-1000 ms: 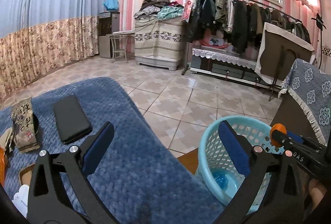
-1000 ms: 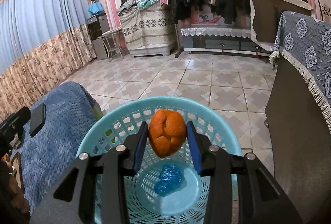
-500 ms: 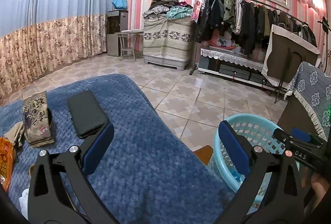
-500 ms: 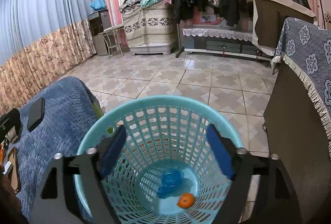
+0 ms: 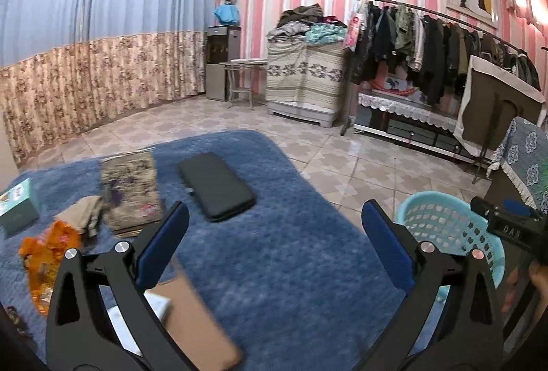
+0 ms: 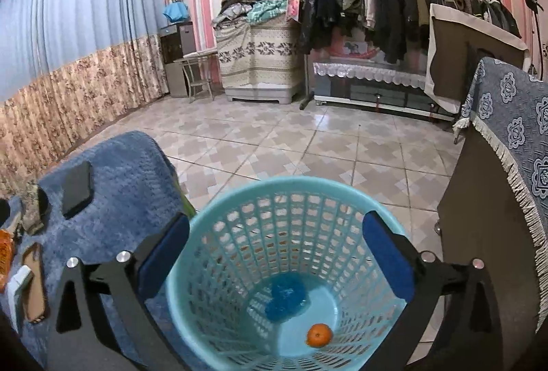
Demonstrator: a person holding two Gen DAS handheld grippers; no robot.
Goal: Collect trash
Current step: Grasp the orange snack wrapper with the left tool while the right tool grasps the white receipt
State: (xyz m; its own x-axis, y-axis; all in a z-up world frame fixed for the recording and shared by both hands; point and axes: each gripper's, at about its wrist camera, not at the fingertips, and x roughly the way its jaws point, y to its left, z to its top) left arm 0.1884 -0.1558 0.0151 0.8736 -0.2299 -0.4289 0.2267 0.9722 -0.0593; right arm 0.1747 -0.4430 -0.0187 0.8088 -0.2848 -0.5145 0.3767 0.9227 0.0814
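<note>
The right gripper (image 6: 275, 242) hangs over the blue basket (image 6: 239, 200), fingers (image 6: 388, 259) spread wide and empty. At the basket's bottom lie an orange peel ball (image 6: 319, 334) and a blue wad (image 6: 287, 297). The left gripper (image 5: 275, 244), also wide and empty, hovers over the blue-covered table (image 5: 291, 261), near an orange wrapper (image 5: 46, 259) and black phone (image 5: 216, 186).

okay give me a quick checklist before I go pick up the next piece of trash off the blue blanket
1. Right gripper empty and open: ok.
2. Left gripper open: ok.
3. Orange and blue wad inside the basket: ok.
4. Trash left on the blanket: ok, an orange wrapper lies at its left.
5. Phone clear of the wrapper: ok.
6. Whether the brown packet is trash: cannot tell.
</note>
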